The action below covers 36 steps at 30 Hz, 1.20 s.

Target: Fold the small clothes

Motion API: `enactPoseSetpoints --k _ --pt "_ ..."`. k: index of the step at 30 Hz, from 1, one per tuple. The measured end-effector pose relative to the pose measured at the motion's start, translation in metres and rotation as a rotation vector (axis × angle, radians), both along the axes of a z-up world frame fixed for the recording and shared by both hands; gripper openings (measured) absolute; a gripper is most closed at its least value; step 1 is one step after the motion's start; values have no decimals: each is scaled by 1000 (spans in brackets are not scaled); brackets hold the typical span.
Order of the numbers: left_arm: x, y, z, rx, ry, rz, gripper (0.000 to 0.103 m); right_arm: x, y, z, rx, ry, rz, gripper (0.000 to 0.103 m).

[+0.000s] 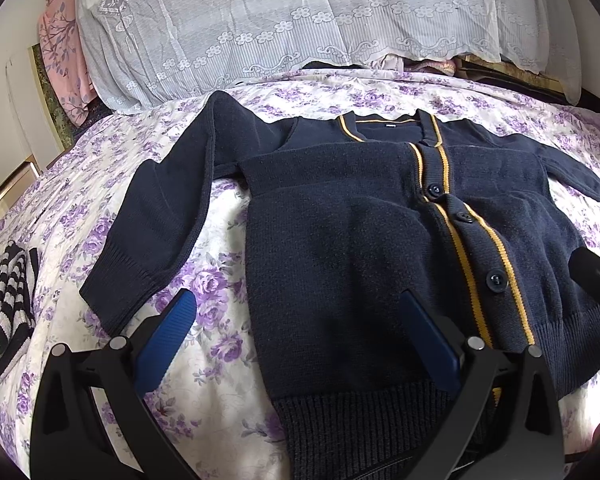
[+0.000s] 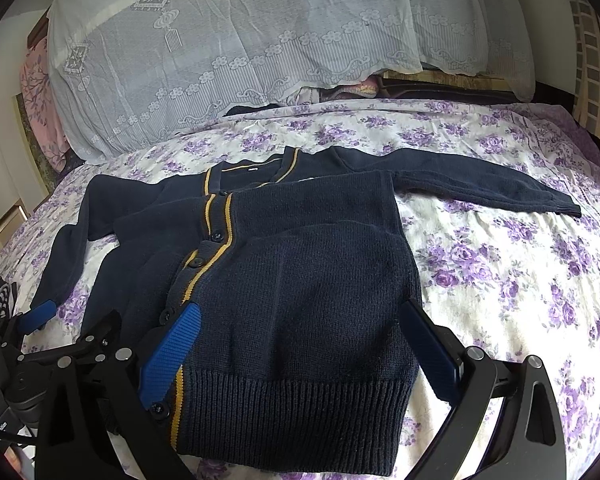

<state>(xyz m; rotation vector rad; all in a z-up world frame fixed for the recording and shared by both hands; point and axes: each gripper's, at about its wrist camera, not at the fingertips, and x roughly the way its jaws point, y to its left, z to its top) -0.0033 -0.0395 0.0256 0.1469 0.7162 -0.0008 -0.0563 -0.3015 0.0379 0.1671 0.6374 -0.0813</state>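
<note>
A small navy knit cardigan (image 1: 340, 248) with yellow-striped button band lies front up on the floral bedsheet (image 1: 204, 272), both sleeves spread out. It also shows in the right wrist view (image 2: 308, 280). My left gripper (image 1: 300, 320) is open and empty, hovering over the cardigan's lower left hem; one blue pad is over the sheet, the other over the knit. My right gripper (image 2: 304, 332) is open and empty above the lower right half of the cardigan. The left gripper's fingers (image 2: 40, 314) show at the left of the right wrist view.
A striped black-and-white garment (image 1: 4, 308) lies at the left on the sheet. A pile covered with white lace cloth (image 1: 280, 28) stands behind the cardigan. A pink floral cloth (image 1: 60, 52) hangs at the far left.
</note>
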Motion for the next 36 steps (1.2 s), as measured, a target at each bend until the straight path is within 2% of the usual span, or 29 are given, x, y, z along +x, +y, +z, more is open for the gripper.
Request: enactPoseSetpoints --k 26,30,33,36 --pt "3 -5 -4 -7 24 6 99 0 -1 -1 4 3 -1 100" --pt "9 10 -3 -4 65 16 99 -1 -11 -4 21 20 -17 100" --pt "7 45 -1 23 77 84 99 -8 -30 -6 42 30 -54 100" --pt "5 98 0 -60 119 151 99 -12 -52 -13 97 55 -95 100"
